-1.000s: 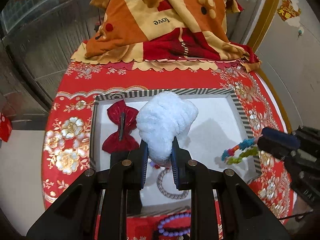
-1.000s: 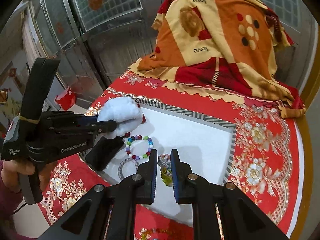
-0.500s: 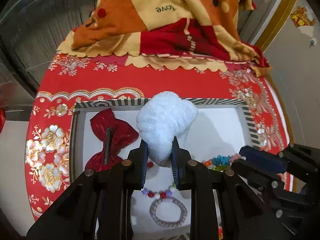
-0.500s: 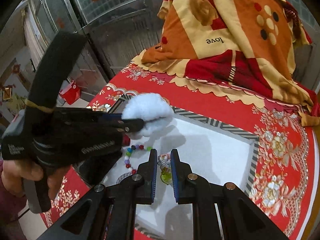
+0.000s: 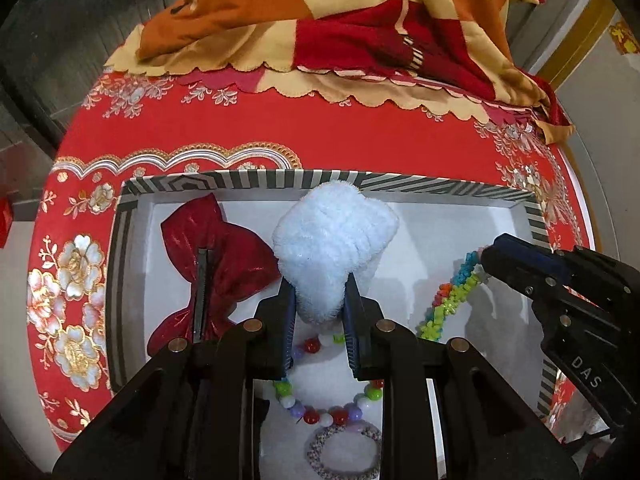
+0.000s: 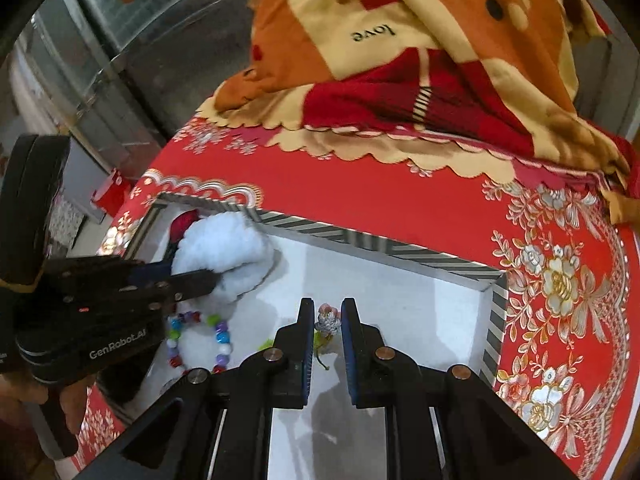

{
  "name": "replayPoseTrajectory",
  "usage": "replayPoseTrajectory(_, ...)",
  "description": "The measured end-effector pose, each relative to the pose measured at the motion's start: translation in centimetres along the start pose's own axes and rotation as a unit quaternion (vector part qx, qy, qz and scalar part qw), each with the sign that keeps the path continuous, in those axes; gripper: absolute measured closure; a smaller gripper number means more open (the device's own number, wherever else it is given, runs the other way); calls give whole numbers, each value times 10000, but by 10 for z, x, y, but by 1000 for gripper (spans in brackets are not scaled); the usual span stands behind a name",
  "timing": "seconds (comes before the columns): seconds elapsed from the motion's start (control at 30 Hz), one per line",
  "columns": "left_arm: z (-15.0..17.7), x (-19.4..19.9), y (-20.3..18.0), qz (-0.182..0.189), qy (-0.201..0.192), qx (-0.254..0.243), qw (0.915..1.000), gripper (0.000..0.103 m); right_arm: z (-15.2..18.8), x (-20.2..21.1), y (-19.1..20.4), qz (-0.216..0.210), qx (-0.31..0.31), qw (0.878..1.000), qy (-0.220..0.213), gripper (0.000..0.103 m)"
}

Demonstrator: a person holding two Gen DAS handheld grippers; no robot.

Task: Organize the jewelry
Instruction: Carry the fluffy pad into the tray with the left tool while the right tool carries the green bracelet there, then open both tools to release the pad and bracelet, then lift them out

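Both tongs had sunk toward the striped box (image 5: 256,178): left tongs (image 5: 320,300) clamped on the white scrunchie (image 5: 334,236), right tongs (image 6: 325,320) clamped on the beaded bracelet (image 5: 452,292), nearly ready to set down.

1. Lower part of the white fluffy scrunchie (image 5: 334,240) hidden between the pads of the left tool (image 5: 319,312).
2. Top of the multicoloured bead bracelet (image 5: 328,410) covered by those fingers.
3. Silvery beaded ring (image 5: 343,454) cut by the bottom edge of the left wrist view.
4. Upper end of the bright chip-bead strand (image 5: 450,300) lost behind the right tool (image 6: 325,322); in the right wrist view, grip on it too small to judge.
5. Red bow clip (image 6: 185,222) mostly hidden behind the scrunchie in the right wrist view.
6. Blanket (image 6: 420,52) blurred and cropped at the top.
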State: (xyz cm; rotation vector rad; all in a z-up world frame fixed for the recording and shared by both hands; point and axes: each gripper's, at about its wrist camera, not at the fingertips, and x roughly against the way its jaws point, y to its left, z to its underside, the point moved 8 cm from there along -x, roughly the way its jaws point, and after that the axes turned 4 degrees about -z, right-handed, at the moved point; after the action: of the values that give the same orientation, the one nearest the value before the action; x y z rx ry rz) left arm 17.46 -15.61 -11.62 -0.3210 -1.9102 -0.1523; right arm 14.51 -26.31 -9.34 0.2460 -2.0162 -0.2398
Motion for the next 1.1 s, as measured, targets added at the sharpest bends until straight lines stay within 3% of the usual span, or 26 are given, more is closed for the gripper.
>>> replayPoseTrajectory(0.17,-2,0,-4,-67,-59,-49,9999,82,-1,-12,-6,80,-20,10000,47,90)
replayPoseTrajectory(0.5,-2,-1,-6,-138,-140,-14,9998,65,0,-19,-10,39,-100,9999,84,90)
replayPoseTrajectory(0.67,0,2,-8,-92,-153,5,9998,56,2,-17,-12,27,-166,9998,68,76)
replayPoseTrajectory(1.1,5,45,-7,95,-457,131,9988,52,3,37,-2,-53,-268,9992,-281,75)
